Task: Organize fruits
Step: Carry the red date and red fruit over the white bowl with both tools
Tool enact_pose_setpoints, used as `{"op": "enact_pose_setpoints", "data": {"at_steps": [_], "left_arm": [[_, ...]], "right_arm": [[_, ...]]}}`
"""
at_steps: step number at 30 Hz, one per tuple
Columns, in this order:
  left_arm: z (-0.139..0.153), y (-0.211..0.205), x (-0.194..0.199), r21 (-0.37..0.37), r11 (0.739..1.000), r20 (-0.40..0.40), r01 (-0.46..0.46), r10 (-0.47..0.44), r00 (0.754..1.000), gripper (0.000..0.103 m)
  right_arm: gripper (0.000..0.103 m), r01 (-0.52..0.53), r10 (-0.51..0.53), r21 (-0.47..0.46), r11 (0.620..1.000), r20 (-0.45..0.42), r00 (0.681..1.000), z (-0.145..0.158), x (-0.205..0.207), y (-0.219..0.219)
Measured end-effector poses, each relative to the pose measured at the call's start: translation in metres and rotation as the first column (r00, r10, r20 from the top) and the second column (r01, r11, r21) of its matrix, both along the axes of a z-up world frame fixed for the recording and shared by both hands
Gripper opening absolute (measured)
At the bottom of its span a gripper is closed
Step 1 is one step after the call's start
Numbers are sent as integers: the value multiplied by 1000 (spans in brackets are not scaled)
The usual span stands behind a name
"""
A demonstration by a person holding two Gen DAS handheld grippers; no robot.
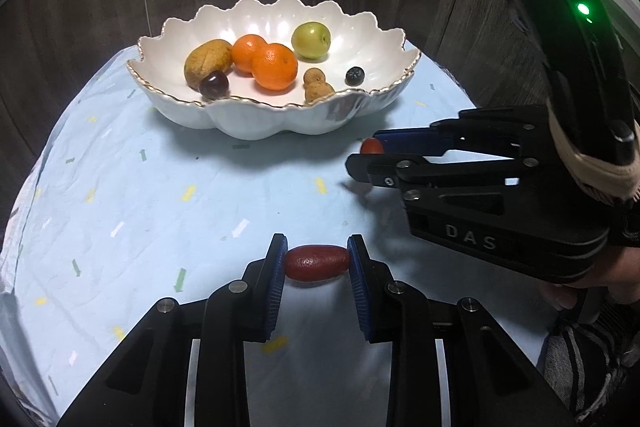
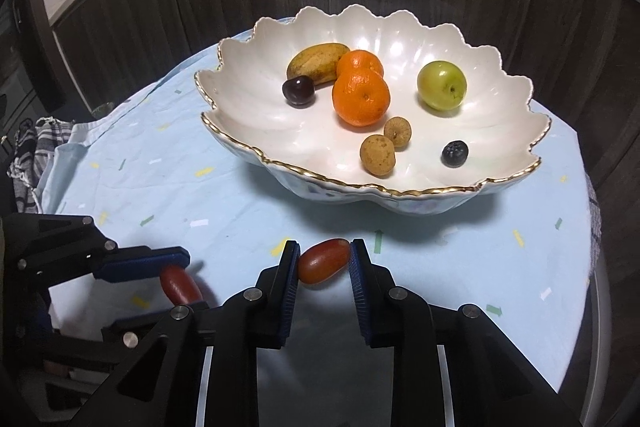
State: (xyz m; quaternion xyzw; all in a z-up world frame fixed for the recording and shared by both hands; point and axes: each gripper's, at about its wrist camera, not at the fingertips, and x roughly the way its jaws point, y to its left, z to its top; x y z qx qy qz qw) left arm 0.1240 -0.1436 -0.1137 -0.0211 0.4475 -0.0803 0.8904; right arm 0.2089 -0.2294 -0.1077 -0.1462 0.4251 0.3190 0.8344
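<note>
The bowl (image 2: 532, 131) stands on the tablecloth (image 2: 160, 187) and holds several fruits. In front of it, two small fruits, one (image 1: 317, 262) left of the other (image 2: 324, 261), lie on the cloth.

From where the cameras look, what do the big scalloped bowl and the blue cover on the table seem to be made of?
The scalloped bowl looks like glazed ceramic or porcelain: pearly white, glossy with bright light spots, and a thin gold line along its wavy rim. The blue cover looks like thin cloth or paper sheet: matte, creased and wrinkled, printed with small coloured dashes.

Two oblong red fruits (image 1: 317, 262) (image 2: 324, 261) lie sideways on the blue cloth, before the filled bowl (image 2: 256, 123)
</note>
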Motion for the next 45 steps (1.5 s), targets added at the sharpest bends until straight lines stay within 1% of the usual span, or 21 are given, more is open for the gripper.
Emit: {"op": "enact_pose_setpoints", "data": {"at_steps": [12, 25, 32, 39, 45], "left_arm": [[25, 16, -11, -34, 999, 29, 13, -12, 999, 31], [57, 35, -14, -76, 997, 77, 20, -15, 997, 31], [78, 44, -8, -84, 996, 125, 26, -16, 992, 31], [106, 51, 2, -63, 997, 199, 45, -32, 979, 31], [122, 58, 14, -53, 997, 237, 53, -39, 971, 31]], "right_arm": [[26, 58, -58, 20, 998, 16, 998, 31, -23, 2], [26, 168, -171, 80, 983, 38, 985, 62, -37, -1], [27, 223, -232, 131, 966, 62, 971, 80, -40, -2], [27, 264, -281, 178, 948, 82, 956, 97, -37, 1], [27, 302, -325, 202, 932, 93, 941, 110, -29, 4]]}}
